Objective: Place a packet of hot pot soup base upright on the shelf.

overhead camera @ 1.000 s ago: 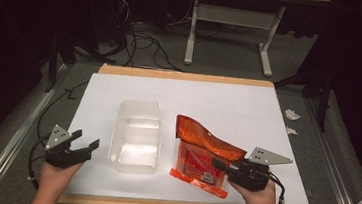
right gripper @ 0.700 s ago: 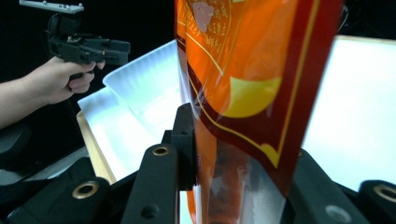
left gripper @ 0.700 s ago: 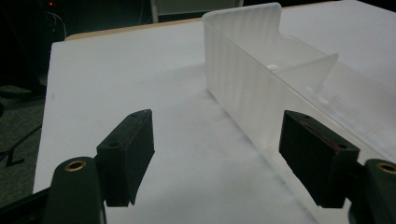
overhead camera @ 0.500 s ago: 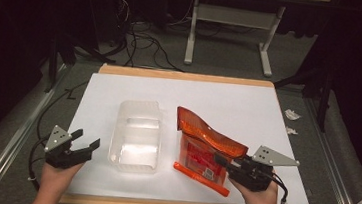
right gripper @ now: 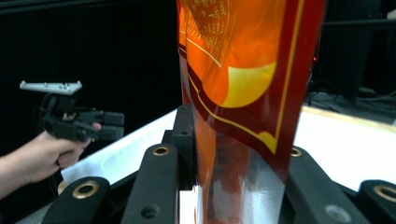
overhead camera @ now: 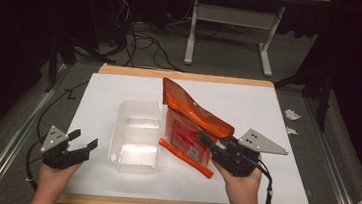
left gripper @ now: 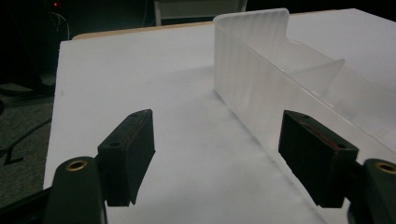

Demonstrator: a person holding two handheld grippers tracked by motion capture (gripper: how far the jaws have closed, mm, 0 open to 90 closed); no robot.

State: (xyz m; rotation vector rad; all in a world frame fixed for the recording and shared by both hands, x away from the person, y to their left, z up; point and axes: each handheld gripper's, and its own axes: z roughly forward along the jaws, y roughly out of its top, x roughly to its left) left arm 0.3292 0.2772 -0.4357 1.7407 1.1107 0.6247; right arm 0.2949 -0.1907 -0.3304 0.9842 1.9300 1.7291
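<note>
An orange snack bag [overhead camera: 192, 123] with a clear window is lifted off the table beside the clear plastic tub [overhead camera: 136, 134]. My right gripper [overhead camera: 208, 142] is shut on the bag's lower edge. In the right gripper view the bag [right gripper: 238, 84] rises between the black jaws of the right gripper [right gripper: 229, 186]. My left gripper [overhead camera: 80, 142] hovers open at the table's front left, nothing between its fingers. In the left gripper view the left gripper [left gripper: 224, 154] points past the tub's frosted wall [left gripper: 261, 79], which stands to the right.
White paper covers the table [overhead camera: 268, 110], bare on the right and at the back. Cables and a desk frame [overhead camera: 231, 31] lie on the floor beyond. Crumpled scraps [overhead camera: 292, 115] sit off the right edge.
The right gripper has raised and tilted the orange bag, bringing it more upright and slightly toward the tub. The left gripper has stayed in place.
</note>
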